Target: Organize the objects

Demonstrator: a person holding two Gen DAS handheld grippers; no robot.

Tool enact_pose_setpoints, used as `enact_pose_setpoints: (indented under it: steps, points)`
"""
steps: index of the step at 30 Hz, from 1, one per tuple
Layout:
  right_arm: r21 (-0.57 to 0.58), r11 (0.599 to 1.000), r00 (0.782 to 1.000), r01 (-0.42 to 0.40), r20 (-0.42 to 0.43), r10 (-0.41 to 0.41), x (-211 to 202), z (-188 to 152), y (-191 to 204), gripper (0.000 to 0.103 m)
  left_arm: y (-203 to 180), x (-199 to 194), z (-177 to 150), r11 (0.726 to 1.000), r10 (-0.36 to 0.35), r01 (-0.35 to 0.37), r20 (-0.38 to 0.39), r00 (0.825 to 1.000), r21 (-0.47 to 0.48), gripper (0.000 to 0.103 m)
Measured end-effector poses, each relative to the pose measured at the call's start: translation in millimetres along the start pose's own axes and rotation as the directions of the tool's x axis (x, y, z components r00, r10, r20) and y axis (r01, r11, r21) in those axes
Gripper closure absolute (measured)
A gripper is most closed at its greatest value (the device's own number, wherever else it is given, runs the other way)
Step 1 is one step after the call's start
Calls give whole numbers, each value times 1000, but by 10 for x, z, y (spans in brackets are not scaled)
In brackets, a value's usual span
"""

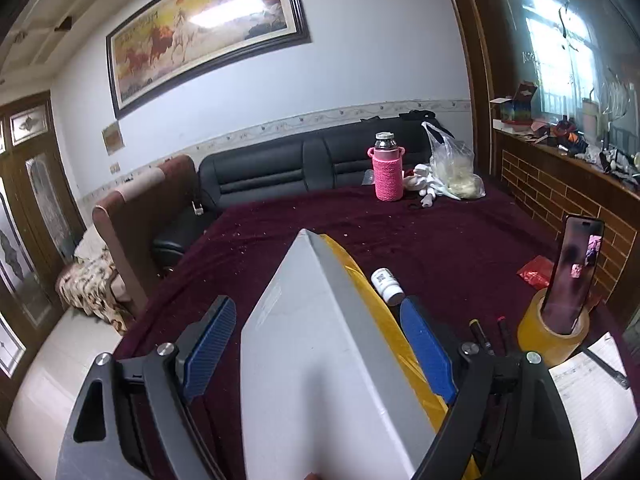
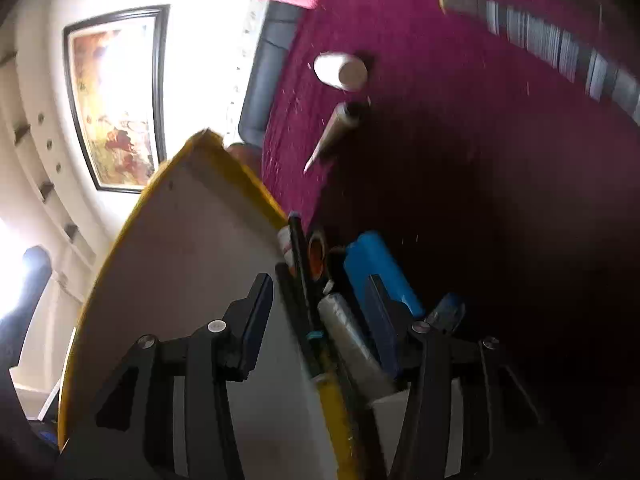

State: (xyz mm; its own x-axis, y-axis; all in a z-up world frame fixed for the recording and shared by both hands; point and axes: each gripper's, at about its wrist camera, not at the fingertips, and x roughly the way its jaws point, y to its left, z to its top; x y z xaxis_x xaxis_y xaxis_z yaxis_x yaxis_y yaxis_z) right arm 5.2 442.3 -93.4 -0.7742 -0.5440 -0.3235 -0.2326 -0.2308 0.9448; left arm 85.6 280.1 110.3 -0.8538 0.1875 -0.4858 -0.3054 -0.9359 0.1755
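A grey box with yellow edging [image 1: 320, 340] stands between the blue pads of my left gripper [image 1: 320, 316], whose jaws are wide apart and do not press it. A white pill bottle [image 1: 386, 286] lies on the maroon tablecloth [image 1: 440, 240] just right of the box. In the right wrist view the same box [image 2: 180, 280] is tilted, and pens and a blue item [image 2: 376, 272] fill its inside. My right gripper [image 2: 324, 292] straddles the box wall, jaws apart. The white bottle [image 2: 340, 70] and a grey pen [image 2: 332, 132] lie on the cloth beyond.
A pink knitted bottle [image 1: 386, 168] and a plastic bag [image 1: 456, 168] stand at the table's far side. A phone [image 1: 572, 276] stands in a roll of tape [image 1: 554, 330] at the right, with pens [image 1: 484, 336] and paper [image 1: 592, 384] nearby. A black sofa [image 1: 280, 168] lies behind.
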Motion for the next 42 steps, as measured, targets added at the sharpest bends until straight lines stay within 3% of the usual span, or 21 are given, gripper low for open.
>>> enact_pose_setpoints:
  steps: [4,8,10,14,16,18,20,21,22,24,25,27,29,31,33,34,37,38,40,42]
  points:
    - [68,997,999,-25,-44,28,91,-64,-85,56,51,-17,-51,1000,-13,13,-7,1000,-6,18]
    - [60,998,999,14,-37,-12,102,-133,-12,56,232,-100,-59,999,-24,24,5,1000,-41,18]
    - [5,999,998,50,-27,-50,128,-170,142,56,458,-170,-44,991,-33,37,36,999,-126,18]
    - [-37,998,996,48,-72,-50,351,-180,468,55,965,-331,-6,969,1,26,106,994,-247,18]
    - [-151,984,991,97,-79,-110,496,-284,751,55,1316,-358,-79,951,38,-8,90,995,-310,18]
    - [-306,937,979,168,-63,-196,651,-484,1094,55,1814,-400,-250,907,93,-59,61,994,-416,18]
    - [-477,853,963,210,-47,-264,883,-767,1391,55,2390,-430,-540,816,171,-136,11,985,-561,18]
    - [-554,798,954,235,-24,-298,1021,-961,1492,55,2613,-446,-666,768,202,-164,-9,979,-620,18]
    - [-618,748,949,239,-12,-314,1133,-1122,1544,55,2921,-440,-880,690,249,-211,-46,967,-693,18]
    - [-699,690,956,188,-32,-293,1222,-1400,1568,55,3272,-393,-1133,591,306,-287,-120,944,-754,18]
    - [-721,674,960,162,-43,-278,1253,-1470,1534,55,3456,-322,-1293,533,348,-350,-178,920,-770,18]
    - [-755,645,967,117,-60,-246,1315,-1550,1435,55,3624,-148,-1464,495,391,-453,-275,878,-741,18]
    - [-754,652,967,80,-99,-234,1345,-1565,1308,55,3758,45,-1609,476,418,-525,-344,841,-705,18]
    - [-736,676,965,46,-142,-220,1302,-1511,1199,55,3822,255,-1693,483,433,-580,-396,810,-656,18]
    - [-743,668,963,48,-144,-229,1196,-1451,1155,55,3820,429,-1729,515,427,-600,-424,799,-612,19]
    - [-754,655,962,46,-144,-234,1096,-1445,1156,55,3787,494,-1740,536,434,-619,-442,785,-574,20]
    - [-807,589,944,42,-161,-287,897,-1410,1027,55,3501,645,-1604,620,535,-704,-470,702,-346,20]
    - [-811,583,941,47,-161,-299,797,-1460,974,55,3291,627,-1481,651,583,-715,-437,685,-254,20]
    - [-812,580,932,63,-159,-324,559,-1436,849,55,2957,505,-1304,693,614,-696,-353,706,-186,20]
    - [-821,566,933,78,-140,-331,317,-1441,833,55,2527,335,-1092,786,547,-592,-245,800,-178,19]
